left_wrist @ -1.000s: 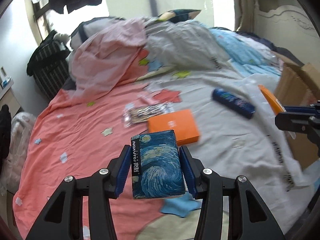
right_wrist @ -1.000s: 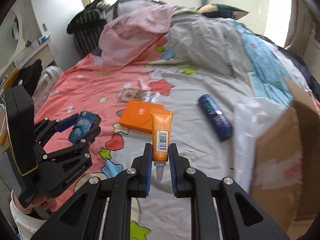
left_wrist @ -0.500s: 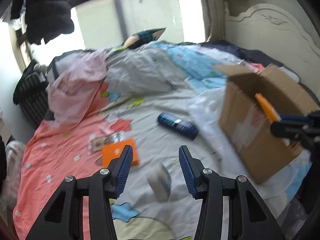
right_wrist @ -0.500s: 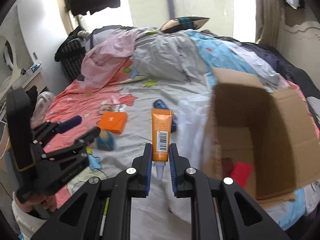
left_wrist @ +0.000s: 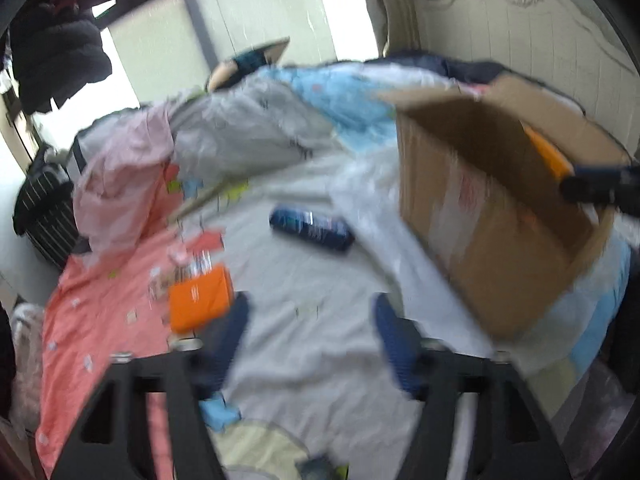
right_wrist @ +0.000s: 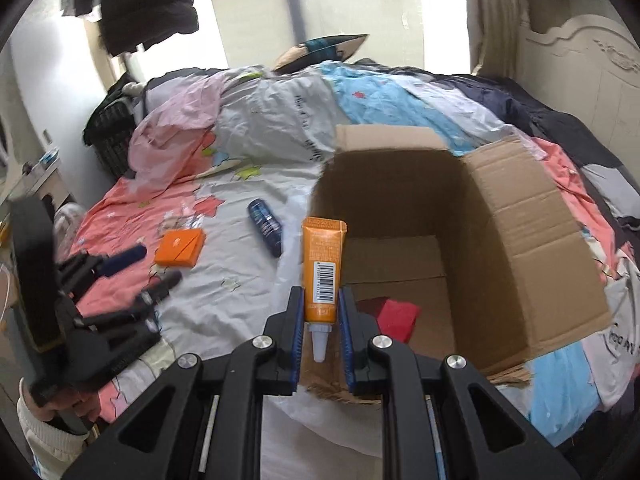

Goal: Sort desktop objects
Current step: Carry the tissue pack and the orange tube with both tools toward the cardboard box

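The left gripper (left_wrist: 310,342), which a second ago was clamping a blue swirl-patterned box, is now hanging over the bedspread (left_wrist: 316,280) with its jaws spread wide and nothing between them; that box is showing in neither view now, and the left picture is smeared with motion. The cardboard box (right_wrist: 520,240) has been coming closer and is now filling the right view, standing open on the bed with a red item (right_wrist: 398,318) lying on its floor. The right gripper (right_wrist: 319,330) is pinching an orange tube (right_wrist: 320,268), white nozzle pointing back, barcode up, just at the box's near left edge. On the sheet to the left, an orange packet (right_wrist: 179,247) and a dark blue bottle (right_wrist: 265,227) are lying apart.
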`<state>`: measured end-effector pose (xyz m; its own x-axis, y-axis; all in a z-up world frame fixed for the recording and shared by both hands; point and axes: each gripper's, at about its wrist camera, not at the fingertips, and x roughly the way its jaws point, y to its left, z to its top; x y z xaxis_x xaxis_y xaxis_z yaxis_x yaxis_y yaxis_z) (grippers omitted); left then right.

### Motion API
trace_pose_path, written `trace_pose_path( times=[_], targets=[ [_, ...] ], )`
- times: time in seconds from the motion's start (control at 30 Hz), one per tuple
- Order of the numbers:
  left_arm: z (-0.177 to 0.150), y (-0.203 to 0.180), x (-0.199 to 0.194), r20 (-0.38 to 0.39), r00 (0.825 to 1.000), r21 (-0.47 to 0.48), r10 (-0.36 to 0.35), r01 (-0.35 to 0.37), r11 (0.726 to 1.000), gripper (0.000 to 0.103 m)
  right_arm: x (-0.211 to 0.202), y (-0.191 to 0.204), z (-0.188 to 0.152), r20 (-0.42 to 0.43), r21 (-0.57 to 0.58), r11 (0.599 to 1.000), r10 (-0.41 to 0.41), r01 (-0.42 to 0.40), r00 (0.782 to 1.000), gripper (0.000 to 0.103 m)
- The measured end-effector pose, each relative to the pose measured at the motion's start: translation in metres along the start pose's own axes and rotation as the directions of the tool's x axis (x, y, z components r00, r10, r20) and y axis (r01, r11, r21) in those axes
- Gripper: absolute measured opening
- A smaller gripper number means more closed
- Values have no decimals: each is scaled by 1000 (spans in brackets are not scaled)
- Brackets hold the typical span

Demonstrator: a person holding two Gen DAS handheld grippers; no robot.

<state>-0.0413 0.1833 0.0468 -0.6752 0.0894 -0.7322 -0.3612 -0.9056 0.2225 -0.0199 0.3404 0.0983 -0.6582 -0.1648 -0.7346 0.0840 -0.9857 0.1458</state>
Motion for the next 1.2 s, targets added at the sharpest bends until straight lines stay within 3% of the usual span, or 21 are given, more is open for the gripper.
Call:
trace_pose_path(
  times=[0.23,0.53,0.63,0.8,0.93,1.0,1.2],
  targets=[
    [-80,9,17,-135,989,-21,53,-56,998,82,18,36,-24,-36,-59,994,88,-90,995,15],
    [-125,18,37,-184,982,-129,36,-61,990,87,52,63,-57,-121,-92,987,123,-134,985,15],
    [-129,22,28,-167,982,-143,93,-117,983,88,61,63,-63,-139,-89,988,114,-127,984,15],
    [-137,25,29,-180,969,-156,171,-200,967,98,70,63,-66,-150,-86,988,112,-126,982,15],
    [-139,34,29,-215,962,-228,166,-215,950,101,76,64,-68,-165,-87,987,117,-132,979,15],
    [-138,31,22,-193,967,-216,165,-206,955,101,78,65,-70,-169,-93,987,117,-134,979,15],
    [-139,4,27,-192,979,-169,72,-105,980,102,85,62,-72,-178,-86,986,125,-142,976,15]
  ],
)
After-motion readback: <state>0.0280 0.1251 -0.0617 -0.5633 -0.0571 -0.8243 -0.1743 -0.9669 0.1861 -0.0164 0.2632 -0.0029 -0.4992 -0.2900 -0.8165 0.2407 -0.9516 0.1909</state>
